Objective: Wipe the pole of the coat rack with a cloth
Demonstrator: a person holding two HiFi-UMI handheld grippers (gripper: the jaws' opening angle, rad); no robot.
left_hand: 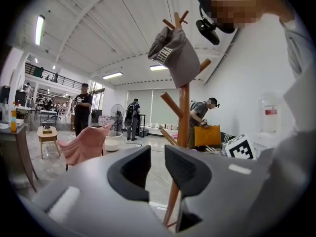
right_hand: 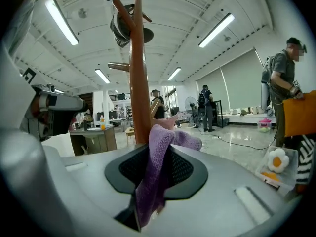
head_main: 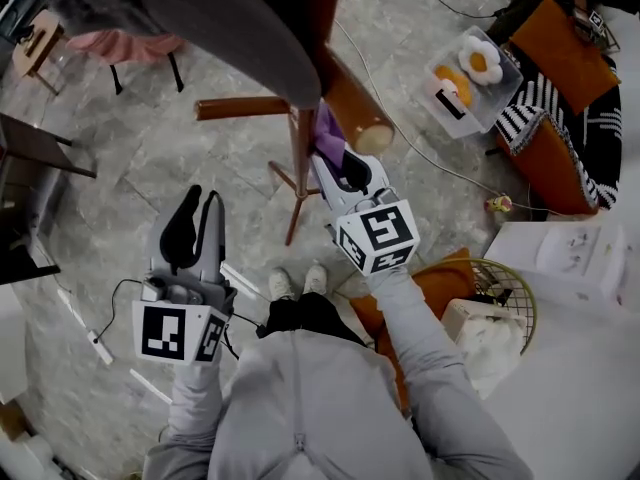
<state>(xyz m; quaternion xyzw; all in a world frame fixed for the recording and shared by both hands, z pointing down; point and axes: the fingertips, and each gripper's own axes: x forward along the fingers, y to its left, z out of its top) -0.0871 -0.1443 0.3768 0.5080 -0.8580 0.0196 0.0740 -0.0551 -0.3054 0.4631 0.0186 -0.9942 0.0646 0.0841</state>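
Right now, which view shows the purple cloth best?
The right gripper view: the purple cloth is clamped between the right gripper's jaws, beside the pole. The head view shows only a purple tip beyond that gripper. The left gripper view shows the rack but no cloth.

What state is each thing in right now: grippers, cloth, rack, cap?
coat rack: upright.
cap: hung on an upper peg.
left gripper: open, empty.
right gripper: shut on purple cloth.
purple cloth: pinched in the jaws, end sticking out by the coat rack; contact unclear.
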